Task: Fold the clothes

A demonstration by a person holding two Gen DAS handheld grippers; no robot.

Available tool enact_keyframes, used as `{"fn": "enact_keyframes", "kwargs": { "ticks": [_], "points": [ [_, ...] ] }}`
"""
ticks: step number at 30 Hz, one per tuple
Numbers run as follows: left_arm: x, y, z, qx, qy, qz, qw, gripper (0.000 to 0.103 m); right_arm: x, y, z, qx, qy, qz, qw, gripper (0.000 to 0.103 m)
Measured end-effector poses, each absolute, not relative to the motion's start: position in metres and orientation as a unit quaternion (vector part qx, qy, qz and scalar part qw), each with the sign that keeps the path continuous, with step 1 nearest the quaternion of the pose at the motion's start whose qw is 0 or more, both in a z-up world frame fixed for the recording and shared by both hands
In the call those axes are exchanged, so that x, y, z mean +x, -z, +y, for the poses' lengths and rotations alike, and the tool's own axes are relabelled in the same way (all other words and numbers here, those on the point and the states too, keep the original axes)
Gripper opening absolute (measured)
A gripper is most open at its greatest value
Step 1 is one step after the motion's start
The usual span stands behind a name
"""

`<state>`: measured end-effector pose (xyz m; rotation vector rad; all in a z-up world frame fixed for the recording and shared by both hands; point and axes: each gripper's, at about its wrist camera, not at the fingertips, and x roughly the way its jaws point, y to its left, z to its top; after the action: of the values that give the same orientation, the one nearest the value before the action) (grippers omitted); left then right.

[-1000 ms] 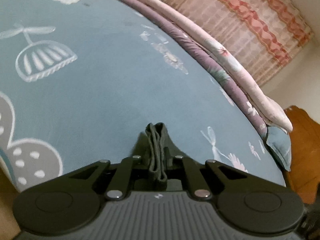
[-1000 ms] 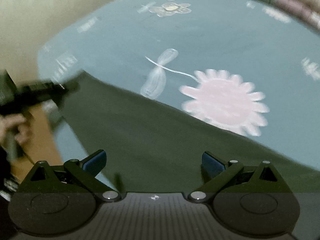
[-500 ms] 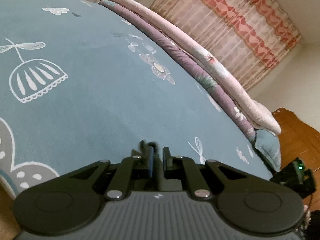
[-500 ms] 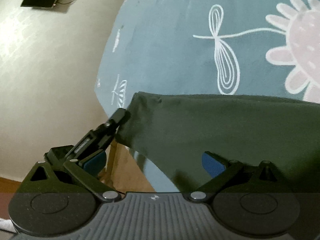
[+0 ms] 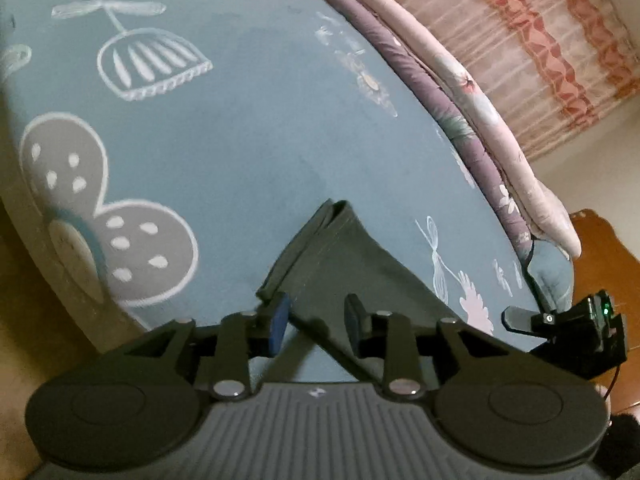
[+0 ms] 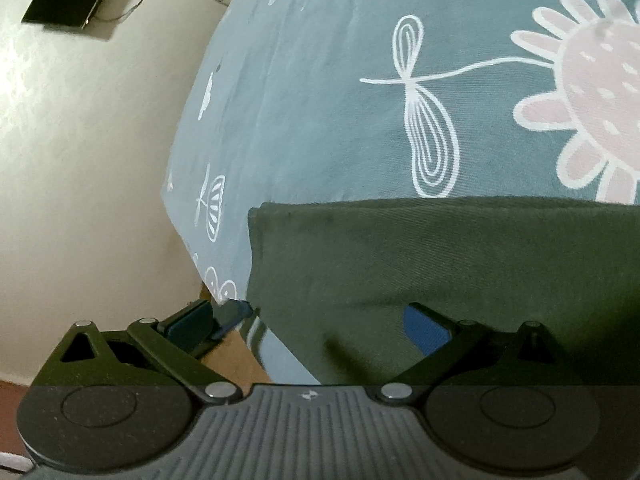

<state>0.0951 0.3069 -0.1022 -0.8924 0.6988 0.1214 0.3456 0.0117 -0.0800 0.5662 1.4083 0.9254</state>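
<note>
- Bed (image 5: 256,152) first: blue flower-print sheet, and the dark green garment (image 6: 440,264) lies flat at its near edge, folded, corner towards the left.
- My left hand-held gripper (image 5: 316,318) is open, nothing in it, hovering over the garment's folded corner (image 5: 332,210).
- Right hand-held gripper (image 6: 316,326) is open too, over the cloth.
- I'd pinch all layers together at the near edge before the next fold, so none slips.

Dim, warm indoor light; both fisheye views bend strongly at the edges, with dark corners, soft grainy detail and slight blur.
</note>
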Motion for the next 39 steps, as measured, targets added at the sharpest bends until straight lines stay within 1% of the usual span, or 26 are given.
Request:
{"fn": "enact_keyframes", "kwargs": {
  "ticks": [1, 3, 5, 7, 9, 10, 12, 14, 15, 19, 22, 27, 29, 33, 39],
  "points": [
    [0.096, 0.103, 0.308, -0.432, -0.057, 0.330, 0.838, 0.035, 0.345, 0.080, 0.011, 0.249, -0.402, 0.615, 0.631, 0.103],
    [0.093, 0.100, 0.309, -0.443, -0.066, 0.335, 0.829, 0.036, 0.343, 0.080, 0.009, 0.254, -0.397, 0.615, 0.632, 0.103],
    [0.082, 0.096, 0.307, -0.437, -0.074, 0.328, 0.834, 0.044, 0.340, 0.076, 0.009, 0.241, -0.397, 0.617, 0.635, 0.103],
    [0.074, 0.099, 0.310, -0.451, -0.078, 0.323, 0.829, 0.049, 0.337, 0.070, 0.015, 0.211, -0.412, 0.614, 0.639, 0.103],
    [0.071, 0.104, 0.318, -0.479, -0.082, 0.317, 0.815, 0.049, 0.334, 0.063, 0.023, 0.175, -0.427, 0.610, 0.644, 0.103],
    [0.071, 0.103, 0.321, -0.486, -0.088, 0.311, 0.812, 0.049, 0.332, 0.056, 0.033, 0.138, -0.438, 0.599, 0.656, 0.103],
    [0.072, 0.099, 0.325, -0.489, -0.092, 0.300, 0.814, 0.053, 0.324, 0.040, 0.059, 0.046, -0.460, 0.568, 0.681, 0.103],
    [0.076, 0.094, 0.328, -0.483, -0.099, 0.298, 0.817, 0.065, 0.309, 0.029, 0.089, -0.061, -0.481, 0.524, 0.700, 0.103],
    [0.078, 0.092, 0.329, -0.479, -0.104, 0.299, 0.819, 0.067, 0.299, 0.025, 0.104, -0.111, -0.489, 0.499, 0.707, 0.103],
    [0.081, 0.090, 0.332, -0.499, -0.104, 0.294, 0.809, 0.069, 0.256, 0.022, 0.153, -0.296, -0.509, 0.391, 0.707, 0.103],
    [0.081, 0.096, 0.333, -0.531, -0.095, 0.286, 0.792, 0.070, 0.229, 0.033, 0.168, -0.372, -0.510, 0.331, 0.701, 0.103],
    [0.081, 0.108, 0.332, -0.570, -0.086, 0.285, 0.766, 0.070, 0.208, 0.056, 0.186, -0.458, -0.484, 0.277, 0.692, 0.103],
    [0.083, 0.114, 0.330, -0.582, -0.082, 0.289, 0.756, 0.070, 0.201, 0.059, 0.186, -0.482, -0.478, 0.248, 0.692, 0.103],
    [0.091, 0.122, 0.324, -0.599, -0.072, 0.295, 0.741, 0.071, 0.200, 0.061, 0.186, -0.504, -0.458, 0.220, 0.698, 0.103],
    [0.105, 0.129, 0.316, -0.604, -0.066, 0.304, 0.734, 0.071, 0.208, 0.056, 0.184, -0.494, -0.448, 0.217, 0.713, 0.103]
  ]
}}
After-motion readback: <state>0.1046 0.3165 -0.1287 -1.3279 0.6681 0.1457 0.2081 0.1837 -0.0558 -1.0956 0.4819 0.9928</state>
